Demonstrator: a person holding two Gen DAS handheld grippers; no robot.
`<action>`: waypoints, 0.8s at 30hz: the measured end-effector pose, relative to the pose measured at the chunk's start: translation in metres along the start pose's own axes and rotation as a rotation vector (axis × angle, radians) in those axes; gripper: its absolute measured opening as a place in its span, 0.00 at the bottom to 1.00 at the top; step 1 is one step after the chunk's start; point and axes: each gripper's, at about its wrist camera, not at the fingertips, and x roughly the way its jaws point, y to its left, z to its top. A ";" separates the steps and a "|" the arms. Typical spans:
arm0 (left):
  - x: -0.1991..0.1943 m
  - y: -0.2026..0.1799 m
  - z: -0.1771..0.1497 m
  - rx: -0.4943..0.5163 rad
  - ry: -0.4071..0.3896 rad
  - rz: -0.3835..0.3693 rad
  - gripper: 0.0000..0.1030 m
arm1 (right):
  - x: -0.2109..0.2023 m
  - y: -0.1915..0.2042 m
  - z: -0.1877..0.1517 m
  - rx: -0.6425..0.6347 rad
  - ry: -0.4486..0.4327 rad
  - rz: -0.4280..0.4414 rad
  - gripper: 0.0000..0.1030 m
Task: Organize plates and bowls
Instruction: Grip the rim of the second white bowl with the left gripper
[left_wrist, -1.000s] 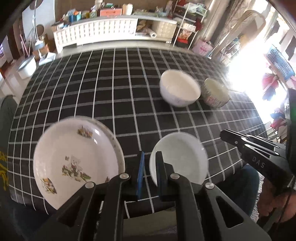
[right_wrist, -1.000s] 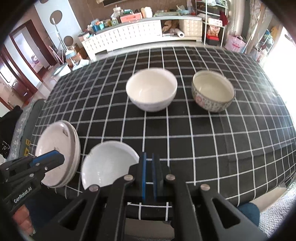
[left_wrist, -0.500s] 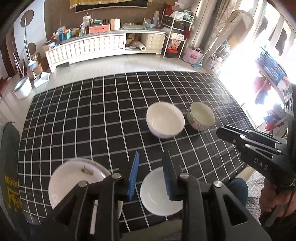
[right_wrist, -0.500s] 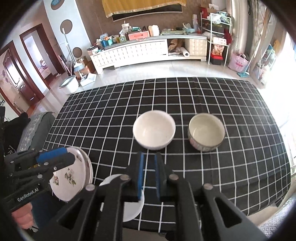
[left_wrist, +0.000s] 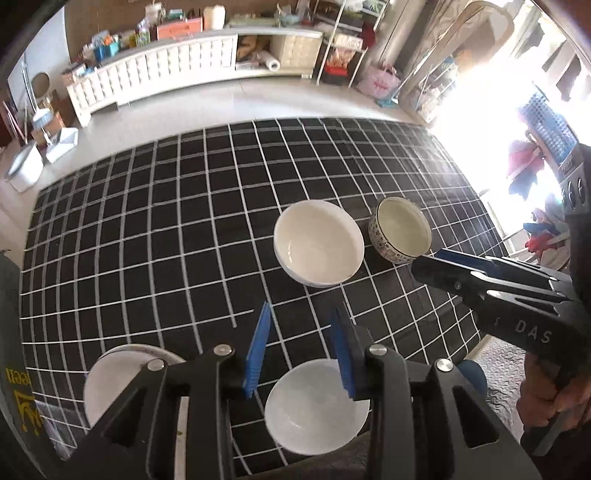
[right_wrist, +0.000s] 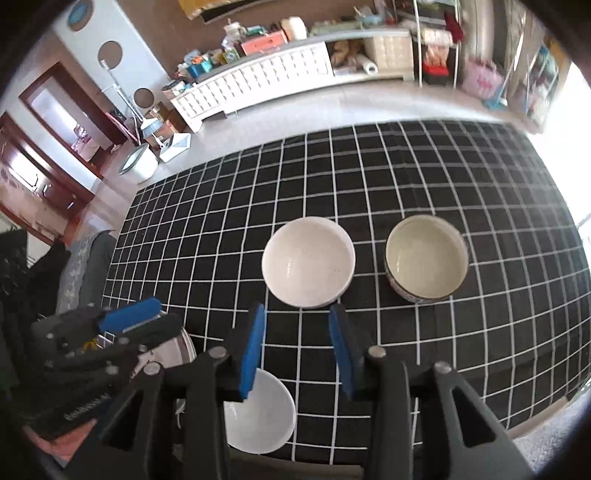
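On the black checked table (left_wrist: 155, 236) stand a plain white bowl (left_wrist: 318, 253) (right_wrist: 308, 262) and, to its right, a patterned bowl (left_wrist: 400, 233) (right_wrist: 426, 258). A small white plate (left_wrist: 316, 410) (right_wrist: 260, 413) lies at the near edge. A stack of decorated plates (left_wrist: 107, 384) sits at the near left, mostly hidden by my fingers. My left gripper (left_wrist: 301, 343) is open and empty, high above the small plate. My right gripper (right_wrist: 297, 341) is open and empty, above the near edge in front of the white bowl.
A long white cabinet (left_wrist: 177, 62) with clutter stands beyond the table across bare floor. A white bin (right_wrist: 138, 164) sits on the floor at the far left. A metal shelf rack (left_wrist: 343, 44) and bright window are at the far right.
Both grippers have opened from shut and have risen away from the table. The dishes have not moved.
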 end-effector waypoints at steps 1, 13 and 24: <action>0.005 0.000 0.004 -0.002 0.015 -0.008 0.30 | 0.005 -0.003 0.003 0.013 0.018 0.014 0.40; 0.073 0.015 0.040 -0.040 0.100 -0.016 0.30 | 0.062 -0.023 0.033 0.066 0.104 0.006 0.40; 0.118 0.026 0.046 -0.028 0.154 -0.027 0.30 | 0.096 -0.034 0.038 0.067 0.135 -0.067 0.40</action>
